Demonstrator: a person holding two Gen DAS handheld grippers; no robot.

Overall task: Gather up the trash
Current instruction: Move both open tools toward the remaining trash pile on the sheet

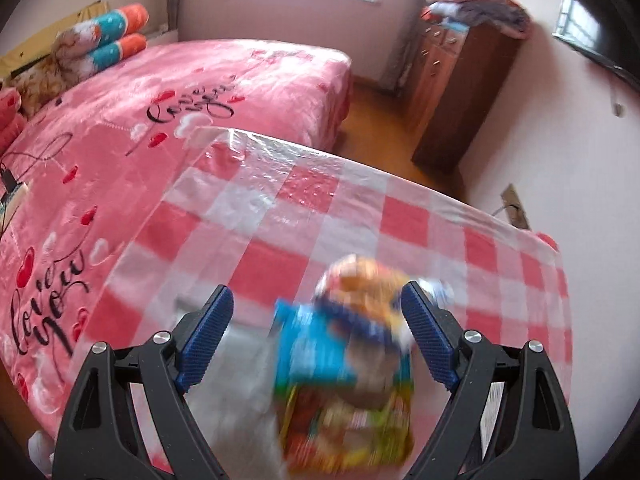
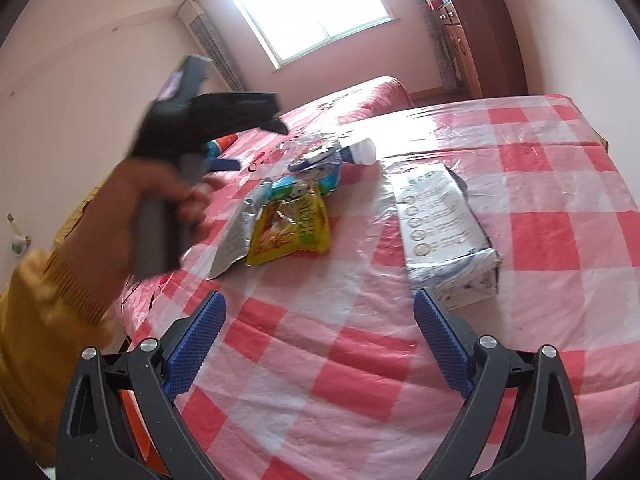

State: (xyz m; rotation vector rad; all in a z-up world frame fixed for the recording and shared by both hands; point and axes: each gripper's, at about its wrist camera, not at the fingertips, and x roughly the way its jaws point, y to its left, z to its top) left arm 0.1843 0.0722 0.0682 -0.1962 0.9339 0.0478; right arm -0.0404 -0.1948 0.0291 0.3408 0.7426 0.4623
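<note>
Crumpled yellow, blue and silver snack wrappers (image 2: 288, 216) are heaped on the red-and-white checked plastic-covered tabletop (image 2: 540, 240), left of a white printed bag (image 2: 444, 228). Both the left claw (image 1: 318, 336) and right claw (image 2: 320, 344) are spread wide, released.

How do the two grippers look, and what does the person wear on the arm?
Each gripper, left gripper and right gripper, has two black plastic arms with triangular cut-outs and round silver bolts. The fingers carry blue ribbed pads. Seen from the right wrist view, the left gripper's body is black and grey, with a grey handle. The person wears a mustard-yellow knitted sleeve with a ribbed cuff.
</note>
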